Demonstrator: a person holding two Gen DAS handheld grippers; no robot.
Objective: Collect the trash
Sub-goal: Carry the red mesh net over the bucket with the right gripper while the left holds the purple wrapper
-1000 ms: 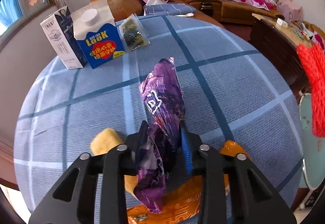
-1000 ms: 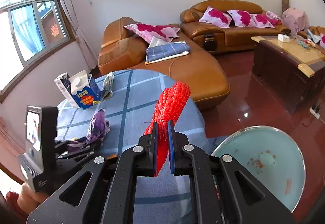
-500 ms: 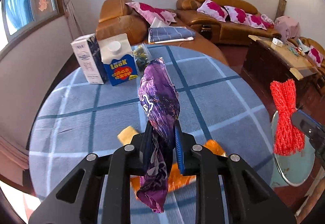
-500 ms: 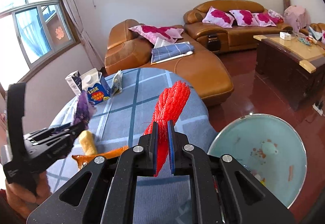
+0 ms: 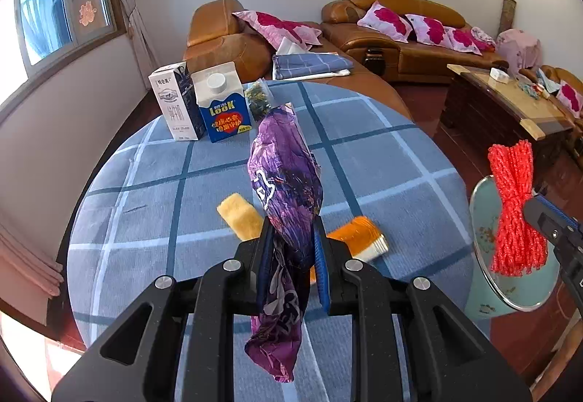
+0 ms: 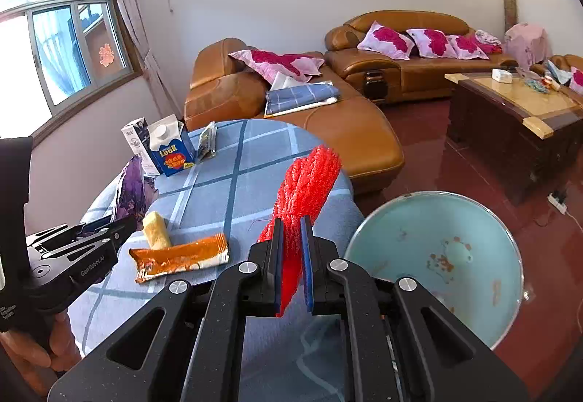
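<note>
Moved: purple wrapper [image 5: 285, 179] lifted clear of tabletop [image 5: 364, 154]
Left gripper [image 5: 291, 241]: fingers clamped on wrapper
Right gripper [image 6: 290, 238]: fingers pinching red mesh bundle [image 6: 306, 179] beside basin [image 6: 437, 256]

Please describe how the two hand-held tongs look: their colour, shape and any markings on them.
Both tongs, the left tongs and the right tongs, are matte black plastic with a fine speckle. Each has two angular, forked arms with triangular cut-outs and round silver screws. The fingers carry blue pads inside. Seen from the right wrist, the left tongs show white lettering "GenRobot.AI" on the side. No cables or sleeves are visible.
</note>
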